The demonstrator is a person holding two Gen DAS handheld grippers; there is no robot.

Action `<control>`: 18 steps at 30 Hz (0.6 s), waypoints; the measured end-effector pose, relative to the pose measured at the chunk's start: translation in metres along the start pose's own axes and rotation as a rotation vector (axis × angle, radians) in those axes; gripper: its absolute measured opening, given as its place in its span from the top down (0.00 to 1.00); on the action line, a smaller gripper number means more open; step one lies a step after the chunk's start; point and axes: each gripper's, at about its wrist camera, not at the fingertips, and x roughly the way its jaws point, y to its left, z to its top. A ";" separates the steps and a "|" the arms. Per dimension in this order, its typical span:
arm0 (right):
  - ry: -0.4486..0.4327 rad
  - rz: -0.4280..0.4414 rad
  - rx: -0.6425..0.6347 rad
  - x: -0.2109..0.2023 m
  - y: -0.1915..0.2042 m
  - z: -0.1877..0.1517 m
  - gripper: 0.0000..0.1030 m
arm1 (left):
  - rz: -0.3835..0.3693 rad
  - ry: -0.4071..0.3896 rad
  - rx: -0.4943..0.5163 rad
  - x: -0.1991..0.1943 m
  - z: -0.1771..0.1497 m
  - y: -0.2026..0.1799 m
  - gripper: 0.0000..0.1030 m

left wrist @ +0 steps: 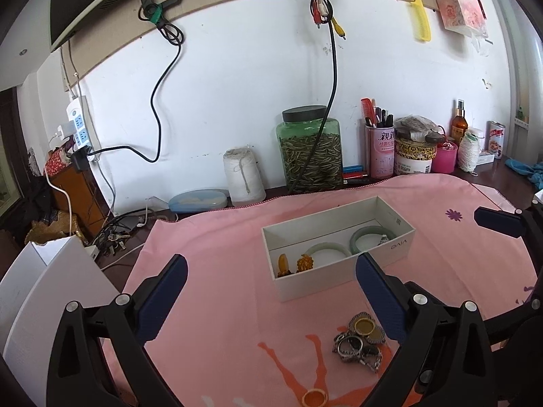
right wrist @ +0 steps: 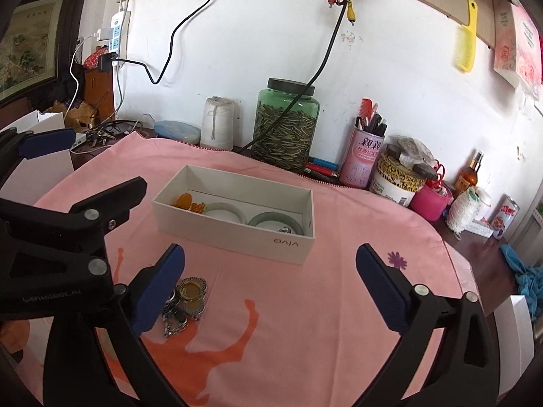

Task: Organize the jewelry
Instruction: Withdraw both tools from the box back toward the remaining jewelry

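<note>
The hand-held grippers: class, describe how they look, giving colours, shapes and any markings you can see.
Each hand-held gripper, the left and the right, has a black plastic frame of angular linkage arms joined by round silver bolts. Its two fingers end in flat, dark blue, finely textured pads. In the right wrist view, faint grey lettering shows on the left one's black body. No cables or sleeves show.

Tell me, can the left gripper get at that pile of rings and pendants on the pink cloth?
Probably yes: the left gripper is open and empty, and the pile lies uncovered just ahead, by its right finger.
</note>
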 end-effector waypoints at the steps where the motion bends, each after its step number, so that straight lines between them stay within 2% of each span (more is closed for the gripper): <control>1: 0.006 0.003 0.009 -0.001 0.001 -0.002 0.07 | 0.006 -0.002 0.001 -0.001 -0.002 0.000 0.05; 5: 0.026 0.007 0.030 0.003 0.003 -0.011 0.07 | 0.014 0.005 -0.013 0.000 -0.012 0.005 0.05; 18: 0.112 0.059 0.100 0.031 -0.017 -0.027 0.07 | 0.010 0.117 -0.035 0.039 -0.031 0.014 0.05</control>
